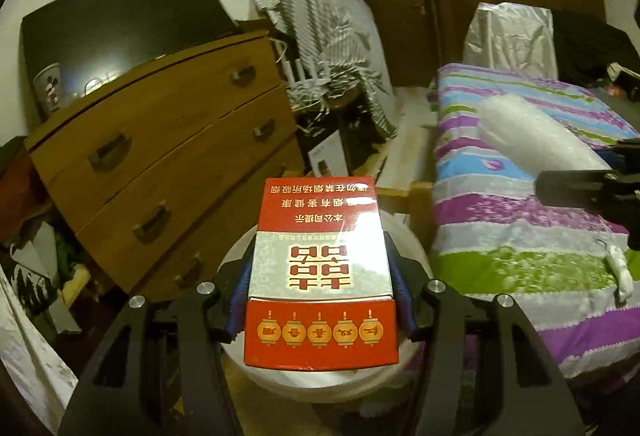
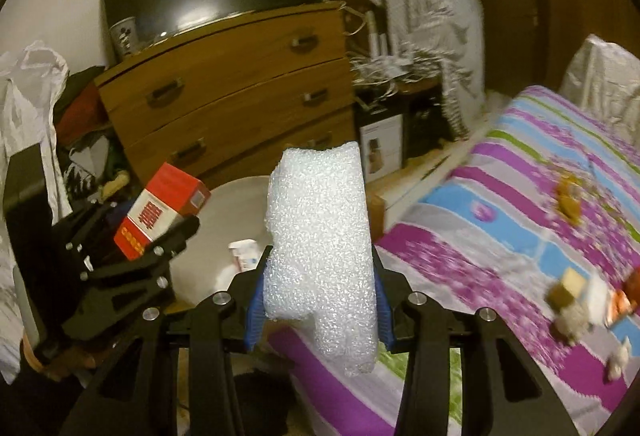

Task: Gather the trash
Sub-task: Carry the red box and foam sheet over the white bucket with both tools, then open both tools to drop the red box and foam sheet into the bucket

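Trash in grip: 1 red carton [image 1: 320, 276] clamped in left gripper [image 1: 320, 300] over white bin [image 1: 404, 244]; 1 bubble-wrap wad [image 2: 320, 248] clamped in right gripper [image 2: 318, 300] beside bed [image 2: 500, 196]. Dresser [image 1: 160, 164]: 3 drawers.

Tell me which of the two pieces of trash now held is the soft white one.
The bubble wrap, clamped in the right hand-held gripper. The other piece, held by the left hand-held gripper, is a stiff red and white box with printed lanterns.

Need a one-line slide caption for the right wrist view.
Right claw grips bubble wrap beside the bed; left claw holds a red box.
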Available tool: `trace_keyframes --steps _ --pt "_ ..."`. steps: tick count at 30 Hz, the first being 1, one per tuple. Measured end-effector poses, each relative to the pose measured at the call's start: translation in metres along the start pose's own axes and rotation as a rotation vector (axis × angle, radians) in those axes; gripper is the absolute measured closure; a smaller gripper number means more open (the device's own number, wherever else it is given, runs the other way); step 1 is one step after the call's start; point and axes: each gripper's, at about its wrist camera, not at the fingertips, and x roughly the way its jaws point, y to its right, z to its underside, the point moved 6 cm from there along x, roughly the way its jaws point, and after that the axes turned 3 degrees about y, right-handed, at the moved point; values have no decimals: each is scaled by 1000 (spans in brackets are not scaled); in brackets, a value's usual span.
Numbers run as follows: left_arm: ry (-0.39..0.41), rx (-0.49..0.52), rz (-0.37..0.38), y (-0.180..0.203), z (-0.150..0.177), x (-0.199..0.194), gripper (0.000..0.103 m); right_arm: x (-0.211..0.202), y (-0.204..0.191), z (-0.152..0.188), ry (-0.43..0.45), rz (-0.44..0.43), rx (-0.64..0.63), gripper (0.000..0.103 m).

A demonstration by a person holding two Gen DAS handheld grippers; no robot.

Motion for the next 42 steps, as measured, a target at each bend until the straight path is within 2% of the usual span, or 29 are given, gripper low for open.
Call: trace_keyframes --steps 8,16,26,42 --pt "-65 -48 -16 -35 6 29 49 64 -30 -31 -107 -87 42 58" --pt "-126 -76 -17 -51 19 53 49 102 -33 -25 -182 -111 81 58" --pt "-157 -91 -7 -57 28 70 49 122 -29 -14 -222 -135 103 58" --pt "-173 -104 29 -52 26 84 49 130 -25 -26 -211 -177 124 58"
